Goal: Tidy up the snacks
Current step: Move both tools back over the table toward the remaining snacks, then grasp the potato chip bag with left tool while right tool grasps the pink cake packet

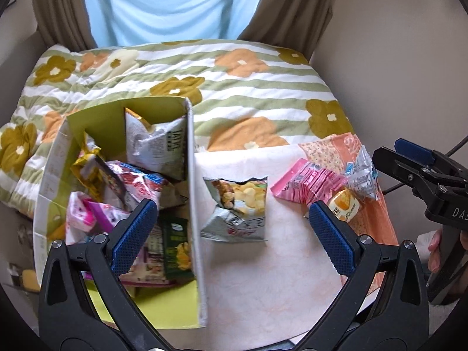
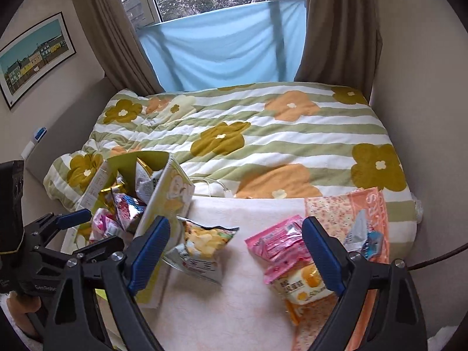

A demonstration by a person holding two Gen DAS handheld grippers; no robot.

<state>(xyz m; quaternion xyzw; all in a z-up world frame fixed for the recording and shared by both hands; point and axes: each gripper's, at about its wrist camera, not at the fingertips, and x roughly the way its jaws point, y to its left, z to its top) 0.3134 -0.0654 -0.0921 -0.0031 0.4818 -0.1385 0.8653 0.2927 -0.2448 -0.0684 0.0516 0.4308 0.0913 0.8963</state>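
Your left gripper (image 1: 234, 228) hangs with its fingers spread wide and nothing between them, and your right gripper (image 2: 237, 251) is the same, wide apart and empty.

Nearest the left fingers, straight ahead and between the two tips, lies the silver chip bag (image 1: 237, 207), flat on the pale cloth (image 1: 263, 278) with its torn mouth pointing away from you and its long axis running roughly along your line of reach. It sits just beside the white outer wall of the green box (image 1: 194, 204), not in it. In the right wrist view the same bag lies left of centre, close to the right gripper's left finger, so either hand could take it, but the left one looks squarely lined up; I would judge it the better choice, with a short carry over the wall.

To the right, the pink packet (image 2: 278, 241) and the yellow-orange packet (image 2: 304, 289) overlap just beside the right gripper's right finger, and the small blue-and-silver packet (image 2: 364, 238) lies beyond them on the orange patterned cloth (image 2: 371, 204). Those belong to your right hand.

The box already holds a heap of bags. Farther off is the flowered quilt (image 2: 263, 134) on the bed, then the curtains (image 2: 330, 29).
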